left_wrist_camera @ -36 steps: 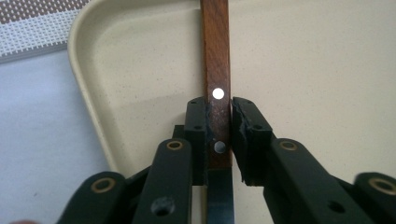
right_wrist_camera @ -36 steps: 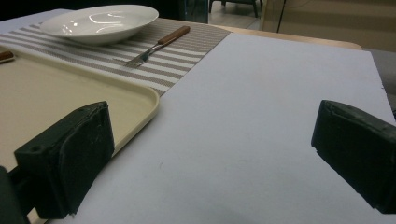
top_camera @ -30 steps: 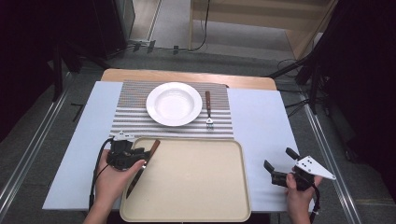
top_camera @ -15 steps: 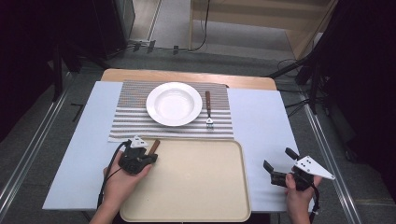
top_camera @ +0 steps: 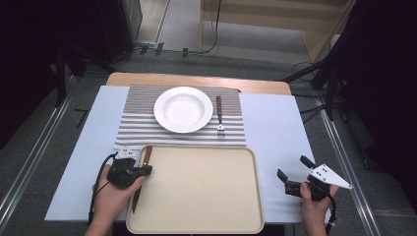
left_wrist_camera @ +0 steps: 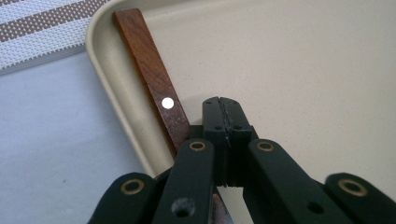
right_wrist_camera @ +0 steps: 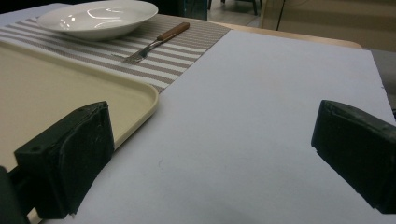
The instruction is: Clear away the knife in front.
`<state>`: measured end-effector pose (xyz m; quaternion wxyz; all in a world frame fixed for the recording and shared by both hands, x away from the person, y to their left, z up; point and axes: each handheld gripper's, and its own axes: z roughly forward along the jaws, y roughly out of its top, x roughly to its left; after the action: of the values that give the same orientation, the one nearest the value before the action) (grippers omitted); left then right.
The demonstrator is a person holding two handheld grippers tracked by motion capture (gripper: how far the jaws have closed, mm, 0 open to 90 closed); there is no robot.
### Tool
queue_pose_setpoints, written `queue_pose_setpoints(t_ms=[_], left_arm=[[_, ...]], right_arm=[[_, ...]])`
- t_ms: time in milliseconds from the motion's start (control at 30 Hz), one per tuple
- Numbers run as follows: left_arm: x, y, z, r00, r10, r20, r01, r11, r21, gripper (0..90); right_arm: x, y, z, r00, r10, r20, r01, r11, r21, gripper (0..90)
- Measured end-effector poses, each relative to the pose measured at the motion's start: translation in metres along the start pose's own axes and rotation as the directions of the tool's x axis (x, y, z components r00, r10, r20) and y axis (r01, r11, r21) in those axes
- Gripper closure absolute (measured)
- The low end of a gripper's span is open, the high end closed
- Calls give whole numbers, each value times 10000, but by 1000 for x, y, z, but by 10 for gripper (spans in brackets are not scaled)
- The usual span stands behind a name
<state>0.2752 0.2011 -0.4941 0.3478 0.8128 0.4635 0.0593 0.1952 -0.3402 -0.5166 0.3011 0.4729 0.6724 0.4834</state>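
A: What has changed at the left edge of the tray [top_camera: 196,221]?

B: The left tool [top_camera: 142,171] has swung round from the desk [top_camera: 83,147] onto the tray's left rim, and its jaws are now pressed together. The knife [top_camera: 143,169] lies along the inside of that rim, wooden handle toward the placemat [top_camera: 137,125], blade toward the person. In the left gripper view the handle [left_wrist_camera: 156,88] runs just beside the closed jaws; I cannot tell whether they pinch it lower down.

A: So what does that mean?

B: Probably a grip on the knife, or one just let go. It hasn't left the tray yet.

A: Materials?

B: Matte beige tray with rounded corners, dark grainy wood with a pale rivet. Beyond the tray, a glossy white plate [top_camera: 183,109] on ribbed striped cloth, with a wood-handled fork [top_camera: 220,115] beside it.

A: Right of the tray?

B: The right tool [top_camera: 295,178] has stayed put, jaws wide apart, holding nothing.
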Motion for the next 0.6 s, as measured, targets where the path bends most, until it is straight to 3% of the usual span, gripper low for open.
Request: queue_pose_setpoints(t_ms=[133,167,200,233,367,400,600], left_arm=[[0,0,-1,10000,-12,-41,12,10000,-24,897],[0,0,0,10000,-36,14,36,9999,-161,887],[1,1,0,9999,-92,124,96,9994,-328,821],[2,5,2,10000,-69,13,69,9979,-638,803],[3,8,7,9994,207,-289,-220,9987,-462,840],[3,7,8,9991,213,-357,-229,9987,-448,892],[9,2,2,10000,10,8,-10,9981,-619,894]], right_arm=[[0,0,0,10000,0,9,0,10000,20,0],[1,0,0,10000,3,-4,-3,10000,38,0],[1,0,0,10000,-7,-4,7,10000,42,0],[1,0,1,10000,-42,-10,42,10000,45,0],[2,0,2,9999,-128,-28,128,9999,65,0],[2,0,2,9999,-145,-13,145,9999,85,0],[2,0,2,9999,-146,-1,146,9998,99,0]])
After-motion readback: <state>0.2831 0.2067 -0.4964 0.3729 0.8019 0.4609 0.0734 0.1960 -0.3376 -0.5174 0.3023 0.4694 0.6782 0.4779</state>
